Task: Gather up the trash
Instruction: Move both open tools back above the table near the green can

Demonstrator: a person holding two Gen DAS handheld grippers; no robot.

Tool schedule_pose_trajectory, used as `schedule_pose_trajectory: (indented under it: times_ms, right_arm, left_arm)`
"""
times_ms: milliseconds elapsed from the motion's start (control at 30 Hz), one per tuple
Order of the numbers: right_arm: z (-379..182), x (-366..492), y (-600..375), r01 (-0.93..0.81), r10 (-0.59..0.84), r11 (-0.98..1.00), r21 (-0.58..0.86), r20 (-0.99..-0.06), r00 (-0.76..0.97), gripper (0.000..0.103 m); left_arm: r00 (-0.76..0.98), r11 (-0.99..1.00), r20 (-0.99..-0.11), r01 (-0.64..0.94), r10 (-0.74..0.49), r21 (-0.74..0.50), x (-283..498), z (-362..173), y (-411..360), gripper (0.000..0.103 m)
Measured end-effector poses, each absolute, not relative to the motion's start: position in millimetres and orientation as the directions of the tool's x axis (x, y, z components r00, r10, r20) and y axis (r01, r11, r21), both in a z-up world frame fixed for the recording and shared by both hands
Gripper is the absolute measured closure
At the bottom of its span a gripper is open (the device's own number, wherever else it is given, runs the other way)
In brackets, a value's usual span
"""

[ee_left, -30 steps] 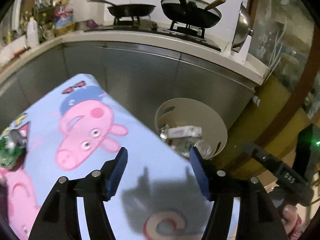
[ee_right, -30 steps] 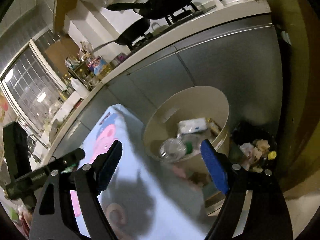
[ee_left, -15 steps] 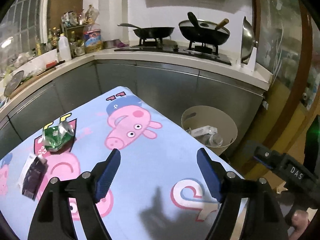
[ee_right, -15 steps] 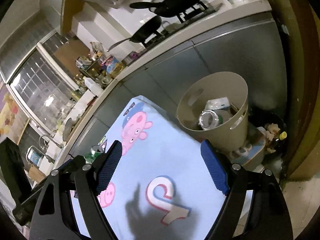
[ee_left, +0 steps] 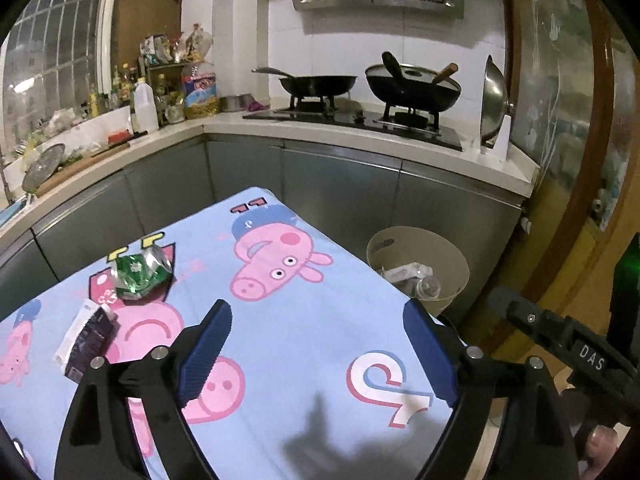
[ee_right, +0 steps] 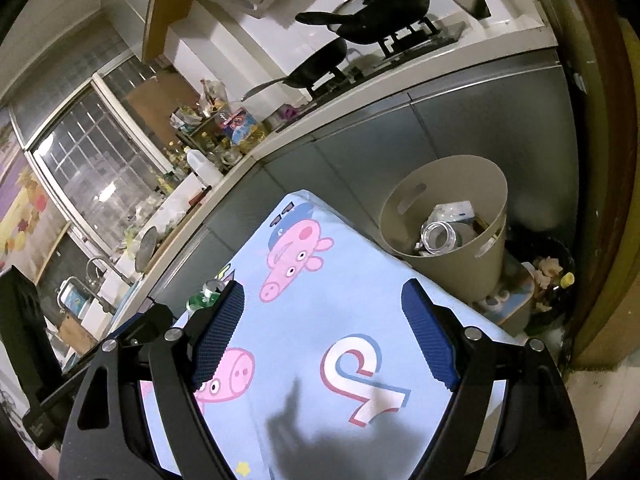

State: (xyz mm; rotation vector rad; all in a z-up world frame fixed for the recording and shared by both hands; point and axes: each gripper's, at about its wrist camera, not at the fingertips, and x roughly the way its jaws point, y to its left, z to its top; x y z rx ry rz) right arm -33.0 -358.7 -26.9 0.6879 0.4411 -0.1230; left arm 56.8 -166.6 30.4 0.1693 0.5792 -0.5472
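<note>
Between pickups: both tongs (ee_left: 318, 344) (ee_right: 322, 328) released and empty, left just widened; next, reaching for crushed can (ee_left: 141, 271) and carton (ee_left: 86, 338) on tabletop (ee_left: 320, 320), then bin (ee_left: 418, 246) beside it.

We note a smooth matt printed cloth (ee_left: 320, 320) over the counter. The crushed can (ee_left: 140, 272) is thin glossy metal, dented and creased. The small carton (ee_left: 86, 338) looks like printed card. The bin (ee_right: 452, 200) is matt beige plastic, with clear glossy plastic inside it. Tongs pads (ee_left: 206, 352) are ribbed blue, rubbery, on matt black plastic arms. Cabinet fronts (ee_left: 340, 188) look like brushed metal.
</note>
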Motion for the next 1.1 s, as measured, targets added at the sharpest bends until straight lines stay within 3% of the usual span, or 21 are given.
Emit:
schedule_pose_trajectory:
  times_ms: [100,1100]
  right_arm:
    - [-23.6,-37.2,-355.4,0.253,0.026,0.775,0.579,-0.429,0.903,0.019]
    - [-25.3,-46.4,-343.5,0.283,0.003,0.772,0.569,-0.449,0.894,0.016]
  left_arm:
    - [0.726,0.853,-0.538,0.521,-0.429,0.022,49.5,34.8,-163.9,0.004]
    - [0.721,0.856,-0.557,0.516,-0.411,0.037,37.5,31.4,-145.5,0.004]
